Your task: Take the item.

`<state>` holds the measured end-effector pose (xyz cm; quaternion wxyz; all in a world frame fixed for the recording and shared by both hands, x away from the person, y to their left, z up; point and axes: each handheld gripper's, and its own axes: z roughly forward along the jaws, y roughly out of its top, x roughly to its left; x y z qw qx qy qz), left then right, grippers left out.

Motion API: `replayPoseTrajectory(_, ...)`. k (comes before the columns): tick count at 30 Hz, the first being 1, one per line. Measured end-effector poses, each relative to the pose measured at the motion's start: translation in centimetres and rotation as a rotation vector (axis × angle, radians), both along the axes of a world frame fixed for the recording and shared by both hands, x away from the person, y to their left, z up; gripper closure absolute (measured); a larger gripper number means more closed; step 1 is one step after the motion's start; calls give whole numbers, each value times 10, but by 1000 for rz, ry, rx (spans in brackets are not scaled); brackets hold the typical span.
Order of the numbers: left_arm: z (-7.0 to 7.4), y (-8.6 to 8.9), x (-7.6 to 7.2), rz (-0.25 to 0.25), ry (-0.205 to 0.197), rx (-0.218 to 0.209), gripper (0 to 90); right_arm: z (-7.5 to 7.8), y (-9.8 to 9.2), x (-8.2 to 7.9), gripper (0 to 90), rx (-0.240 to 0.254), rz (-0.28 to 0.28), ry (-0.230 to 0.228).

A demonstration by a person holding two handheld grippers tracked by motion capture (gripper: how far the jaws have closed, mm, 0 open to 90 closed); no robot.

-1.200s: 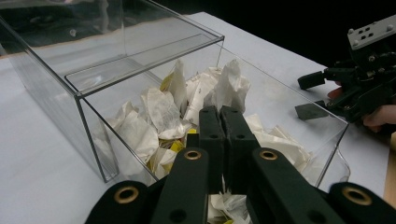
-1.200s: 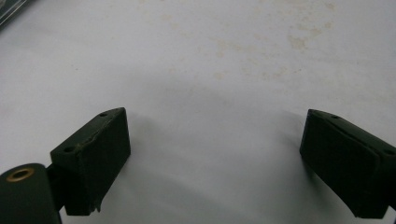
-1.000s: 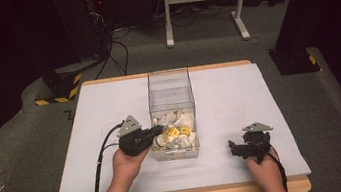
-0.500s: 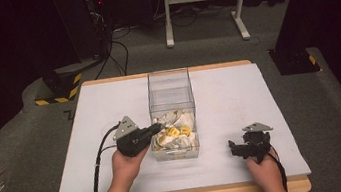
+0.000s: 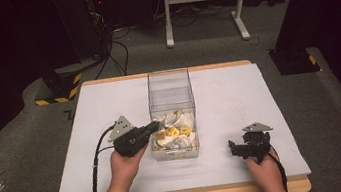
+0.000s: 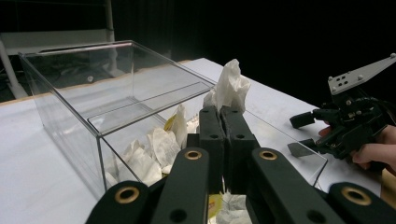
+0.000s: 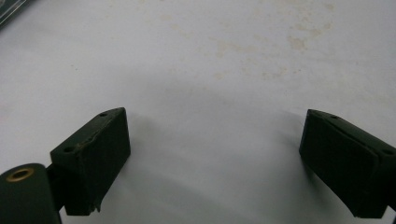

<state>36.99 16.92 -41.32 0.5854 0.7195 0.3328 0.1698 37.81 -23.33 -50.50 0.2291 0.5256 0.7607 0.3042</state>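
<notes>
A clear plastic box (image 5: 169, 88) stands open-topped in the middle of the white table (image 5: 109, 104). Its near end holds crumpled white papers (image 5: 182, 122) and some yellow pieces (image 5: 173, 132). My left gripper (image 5: 155, 125) reaches over the box's left wall, shut on a crumpled white paper (image 6: 231, 86) that sticks up past the closed jaws of the left gripper (image 6: 224, 116). My right gripper (image 5: 234, 147) rests low on the table to the right of the box, and it also shows at the right of the left gripper view (image 6: 301, 135). The right gripper (image 7: 215, 158) is open, with only bare table between its jaws.
The far half of the box (image 6: 93, 79) has a bare floor. A cable (image 5: 97, 156) trails from the left gripper toward the table's near edge. A white stand (image 5: 200, 1) and dark equipment stand on the floor beyond the table.
My left gripper has drawn back a little to the left and up from the pile in the box. The right hand has stayed where it was.
</notes>
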Motion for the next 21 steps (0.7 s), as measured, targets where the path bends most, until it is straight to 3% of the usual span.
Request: replayPoseTrajectory(21, 13, 17, -5, 40, -47, -43, 882, 0, 0, 0, 86, -1, 0, -1)
